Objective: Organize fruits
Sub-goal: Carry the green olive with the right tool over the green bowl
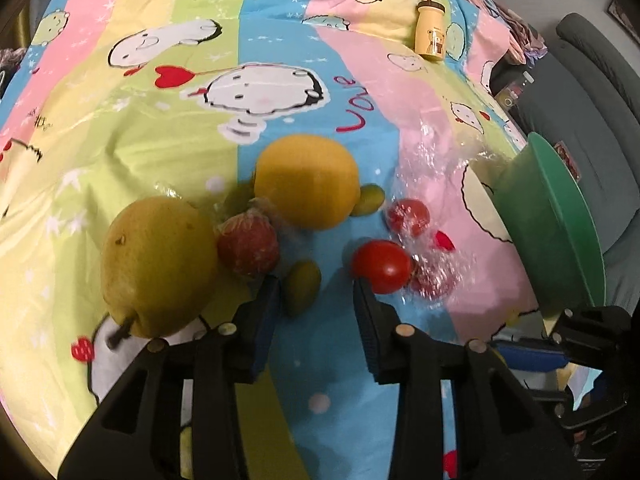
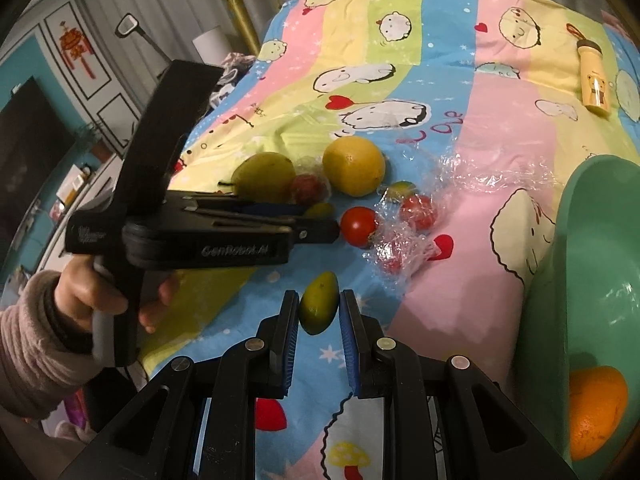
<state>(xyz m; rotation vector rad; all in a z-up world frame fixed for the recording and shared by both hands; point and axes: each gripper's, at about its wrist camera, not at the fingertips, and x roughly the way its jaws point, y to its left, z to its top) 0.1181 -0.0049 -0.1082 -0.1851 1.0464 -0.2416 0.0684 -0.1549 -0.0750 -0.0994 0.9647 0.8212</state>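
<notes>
gripping green fruit (image 2: 319,309), right fingers (image 2: 289,320) (closed)

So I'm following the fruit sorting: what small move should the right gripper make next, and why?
Probably carry it right, toward the green bowl. The right gripper is shut on a small green fruit, held above the sheet, and the bowl already holds an orange. The left gripper is open over the remaining fruit.

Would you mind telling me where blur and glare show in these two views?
Left wrist view: the pear and large yellow citrus fruit look soft and smeared; right wrist view: sharper, with glare on the crinkled plastic wrap; both bend at the edges.
</notes>
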